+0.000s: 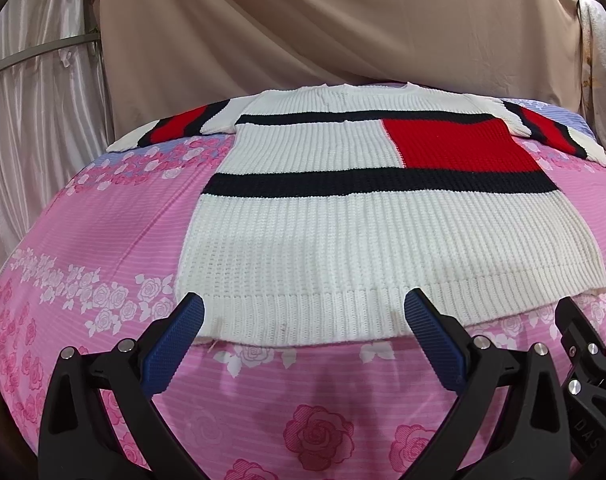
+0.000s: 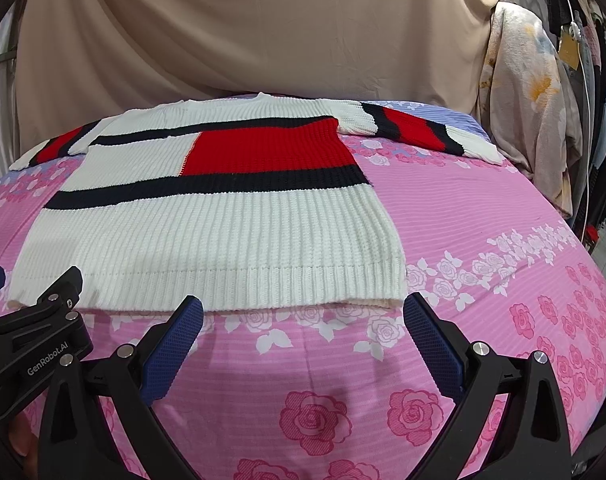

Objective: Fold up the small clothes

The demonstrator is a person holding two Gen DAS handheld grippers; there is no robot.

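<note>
**Sweater laid flat, both grippers wide at its hem**

Sweater (image 1: 311, 240) lies spread face up on a pink rose-print sheet (image 1: 103, 232), hem toward the cameras and collar at the far edge. It is white ribbed knit with two dark bands across the chest and a red block between them on the right half. Going left to right in the left wrist view: a pale satin curtain (image 1: 35, 120) hangs at the far left, and a beige drape (image 1: 323, 28) fills the background. The left sleeve (image 1: 171, 130), striped white, dark and red, reaches out over the sheet; the body fills the middle; the right sleeve (image 1: 551, 130) extends toward the far right edge.

The left hand-held gripper (image 1: 303, 344) sits low at the hem with its blue-padded fingers (image 1: 175, 350) spread wide apart, holding nothing. Its left fingertip is just beside the sweater's near left corner; the right fingertip overlaps the ribbed hem. Part of the other gripper's black frame shows at the lower right.

In the right wrist view, the left unit's black body, printed "GenRobot.AI", sits at the lower left. The right hand-held gripper (image 2: 303, 338) is also spread wide and empty, its tips just short of the hem, the right one near the sweater's near right corner. A floral cloth (image 2: 531, 120) hangs at the far right.
</note>
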